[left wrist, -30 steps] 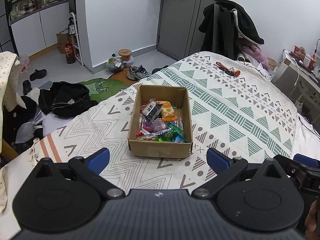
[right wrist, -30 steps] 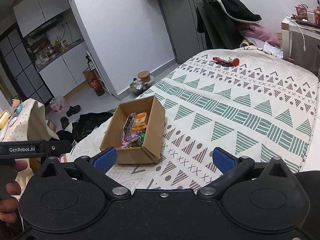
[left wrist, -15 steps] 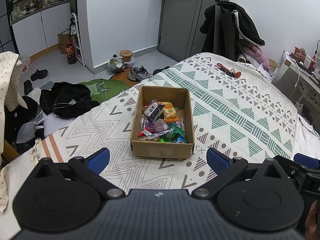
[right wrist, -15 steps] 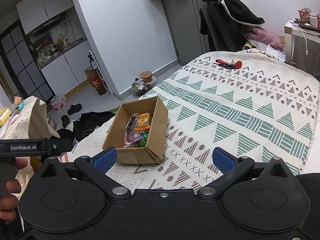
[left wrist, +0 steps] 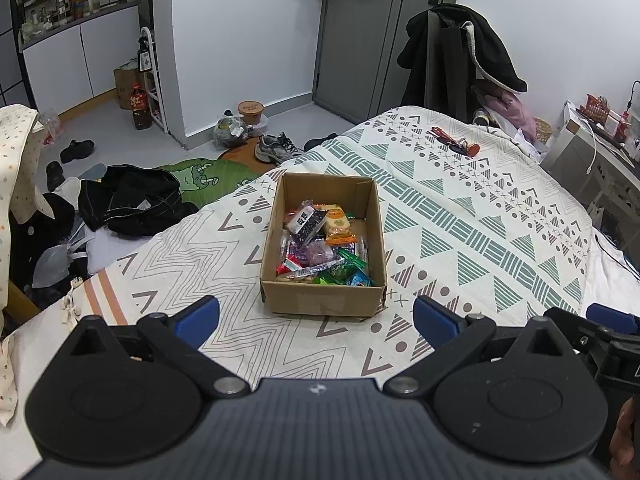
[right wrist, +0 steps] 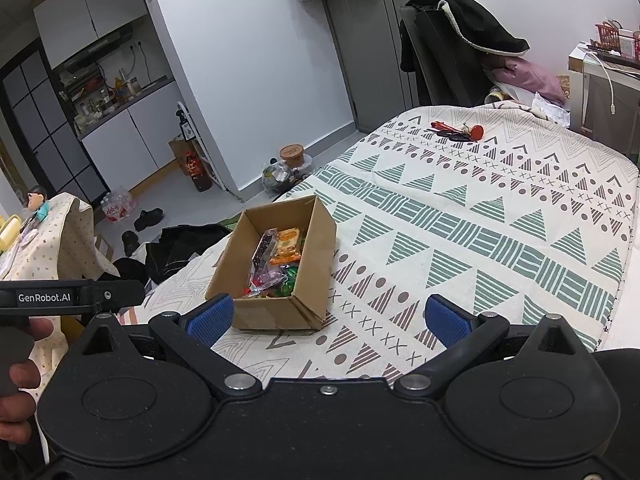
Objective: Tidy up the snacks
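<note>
An open cardboard box (left wrist: 320, 301) (right wrist: 272, 316) sits on the patterned bedspread (left wrist: 460, 232) (right wrist: 460, 240), filled with several wrapped snacks (left wrist: 320, 240) (right wrist: 276, 264) in black, orange, purple, green and red. My left gripper (left wrist: 318, 320) is open just short of the box's near wall, nothing between its blue pads. My right gripper (right wrist: 326, 316) is open too, nearer than the box's right corner and to its right, holding nothing. The left tool's body (right wrist: 72, 296) and a hand (right wrist: 20, 360) show at the left edge of the right wrist view.
Red-handled items (left wrist: 456, 142) (right wrist: 456, 131) lie at the bed's far end. A chair draped with a dark coat (left wrist: 460, 52) stands behind the bed. Clothes (left wrist: 128, 196), shoes (left wrist: 276, 148) and a bottle (left wrist: 140, 108) litter the floor left of the bed. A desk (left wrist: 600, 144) stands at the right.
Both views have tilted and shifted slightly, so the box sits a little higher and farther in the frames. Both grippers stay open and the snacks have not moved.
</note>
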`<state>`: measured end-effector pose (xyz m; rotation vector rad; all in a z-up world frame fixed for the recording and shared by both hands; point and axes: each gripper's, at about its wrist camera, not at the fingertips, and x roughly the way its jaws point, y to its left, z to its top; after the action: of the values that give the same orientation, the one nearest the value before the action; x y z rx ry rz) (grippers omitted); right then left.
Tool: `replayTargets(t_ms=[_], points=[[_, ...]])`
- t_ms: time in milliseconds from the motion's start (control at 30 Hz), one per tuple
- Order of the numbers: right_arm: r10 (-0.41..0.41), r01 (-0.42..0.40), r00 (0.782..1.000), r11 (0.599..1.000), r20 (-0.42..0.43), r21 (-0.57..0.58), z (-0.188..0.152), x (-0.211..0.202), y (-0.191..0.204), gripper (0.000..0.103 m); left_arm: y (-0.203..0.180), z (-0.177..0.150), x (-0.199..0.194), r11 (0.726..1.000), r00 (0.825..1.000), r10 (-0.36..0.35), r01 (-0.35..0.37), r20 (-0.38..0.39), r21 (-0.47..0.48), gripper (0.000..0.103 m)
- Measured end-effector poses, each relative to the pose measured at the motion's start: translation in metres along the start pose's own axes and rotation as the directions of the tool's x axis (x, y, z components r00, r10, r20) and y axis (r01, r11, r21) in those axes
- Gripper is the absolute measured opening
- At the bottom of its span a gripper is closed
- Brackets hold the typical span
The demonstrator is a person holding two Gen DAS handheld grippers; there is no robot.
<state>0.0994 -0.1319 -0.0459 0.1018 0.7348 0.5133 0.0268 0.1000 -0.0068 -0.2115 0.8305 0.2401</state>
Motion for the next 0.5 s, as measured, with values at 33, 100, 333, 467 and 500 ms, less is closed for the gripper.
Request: replayTargets(t_ms=[33,100,333,467,500], points=[[0.000,0.000,1.000,1.000,0.001,0.000,0.0011,-0.0004,0.0001,0.103,-0.0001,-0.0002,0.0001,1.000,1.000,0.001,-0.001,0.001,-0.001,0.102],[0.001,-0.001,1.000,1.000,0.002,-0.001,0.0014,-0.0008,0.0002,0.103,-0.0002,-0.0001,0.0001,1.000,1.000,0.000,0.000,0.000,0.000,0.102],[0.000,0.000,1.000,1.000,0.003,-0.001,0.0041,-0.0019,-0.0015,0.103,-0.0008,-0.0003,-0.0029,1.000,1.000,0.000,0.000,0.001,0.005,0.102],[0.000,0.000,1.000,1.000,0.005,0.000,0.0044,-0.0022,-0.0020,0.103,-0.0014,-0.0003,-0.0040,1.000,1.000,-0.003,0.003,0.001,0.006,0.102],[0.000,0.000,1.000,1.000,0.005,-0.001,0.0045,-0.0022,-0.0020,0.103,-0.0014,-0.0003,-0.0041,1.000,1.000,-0.003,0.003,0.001,0.006,0.102]])
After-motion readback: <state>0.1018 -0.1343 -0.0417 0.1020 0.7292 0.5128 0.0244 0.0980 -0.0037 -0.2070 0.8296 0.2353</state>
